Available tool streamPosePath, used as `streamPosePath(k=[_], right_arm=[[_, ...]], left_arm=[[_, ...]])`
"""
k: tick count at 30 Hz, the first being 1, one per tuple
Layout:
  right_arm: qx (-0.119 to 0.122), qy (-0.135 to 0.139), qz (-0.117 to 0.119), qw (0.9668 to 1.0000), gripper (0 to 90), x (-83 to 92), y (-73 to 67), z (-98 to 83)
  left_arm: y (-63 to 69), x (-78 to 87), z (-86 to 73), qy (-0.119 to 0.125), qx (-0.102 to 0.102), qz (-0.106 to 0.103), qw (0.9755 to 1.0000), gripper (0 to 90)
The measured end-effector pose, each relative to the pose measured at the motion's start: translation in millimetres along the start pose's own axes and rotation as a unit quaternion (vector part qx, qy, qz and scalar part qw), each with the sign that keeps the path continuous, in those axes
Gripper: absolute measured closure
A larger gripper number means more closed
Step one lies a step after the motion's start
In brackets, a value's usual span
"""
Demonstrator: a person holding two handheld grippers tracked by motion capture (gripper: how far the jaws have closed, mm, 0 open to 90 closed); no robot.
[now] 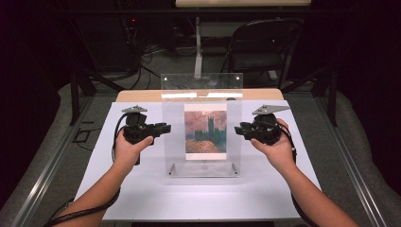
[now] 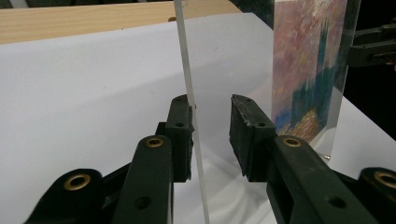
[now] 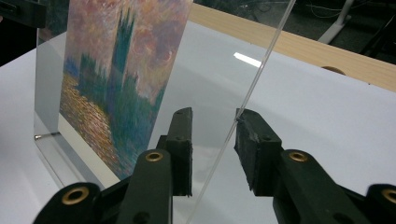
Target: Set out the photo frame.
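Your left tongs [image 2: 211, 135] and right tongs [image 3: 213, 149] straddle, still unclamped, opposite side edges of the upright acrylic frame [image 1: 202, 161] mid-surface [image 1: 142, 198]: rigid, slippery, scratch-prone, best pinched there.

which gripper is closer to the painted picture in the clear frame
Neither clearly. The left gripper straddles the left edge of the clear frame; the right gripper straddles its right edge. The picture sits centred between them.
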State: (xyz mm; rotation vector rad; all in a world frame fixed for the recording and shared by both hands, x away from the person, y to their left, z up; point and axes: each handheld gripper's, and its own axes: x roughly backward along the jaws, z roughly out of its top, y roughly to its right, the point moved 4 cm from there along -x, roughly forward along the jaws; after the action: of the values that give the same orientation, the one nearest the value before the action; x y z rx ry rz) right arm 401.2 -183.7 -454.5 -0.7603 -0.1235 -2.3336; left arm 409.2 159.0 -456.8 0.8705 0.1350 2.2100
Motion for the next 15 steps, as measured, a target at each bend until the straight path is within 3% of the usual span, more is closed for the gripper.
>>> streamPosePath(k=[15], right_arm=[[0.002,0.015,0.007,0.9999,69.9,11.3,-8.0,-6.6]], left_arm=[[9.7,10.1,-8.7,0.008,-0.012,0.002,0.9999,70.5]])
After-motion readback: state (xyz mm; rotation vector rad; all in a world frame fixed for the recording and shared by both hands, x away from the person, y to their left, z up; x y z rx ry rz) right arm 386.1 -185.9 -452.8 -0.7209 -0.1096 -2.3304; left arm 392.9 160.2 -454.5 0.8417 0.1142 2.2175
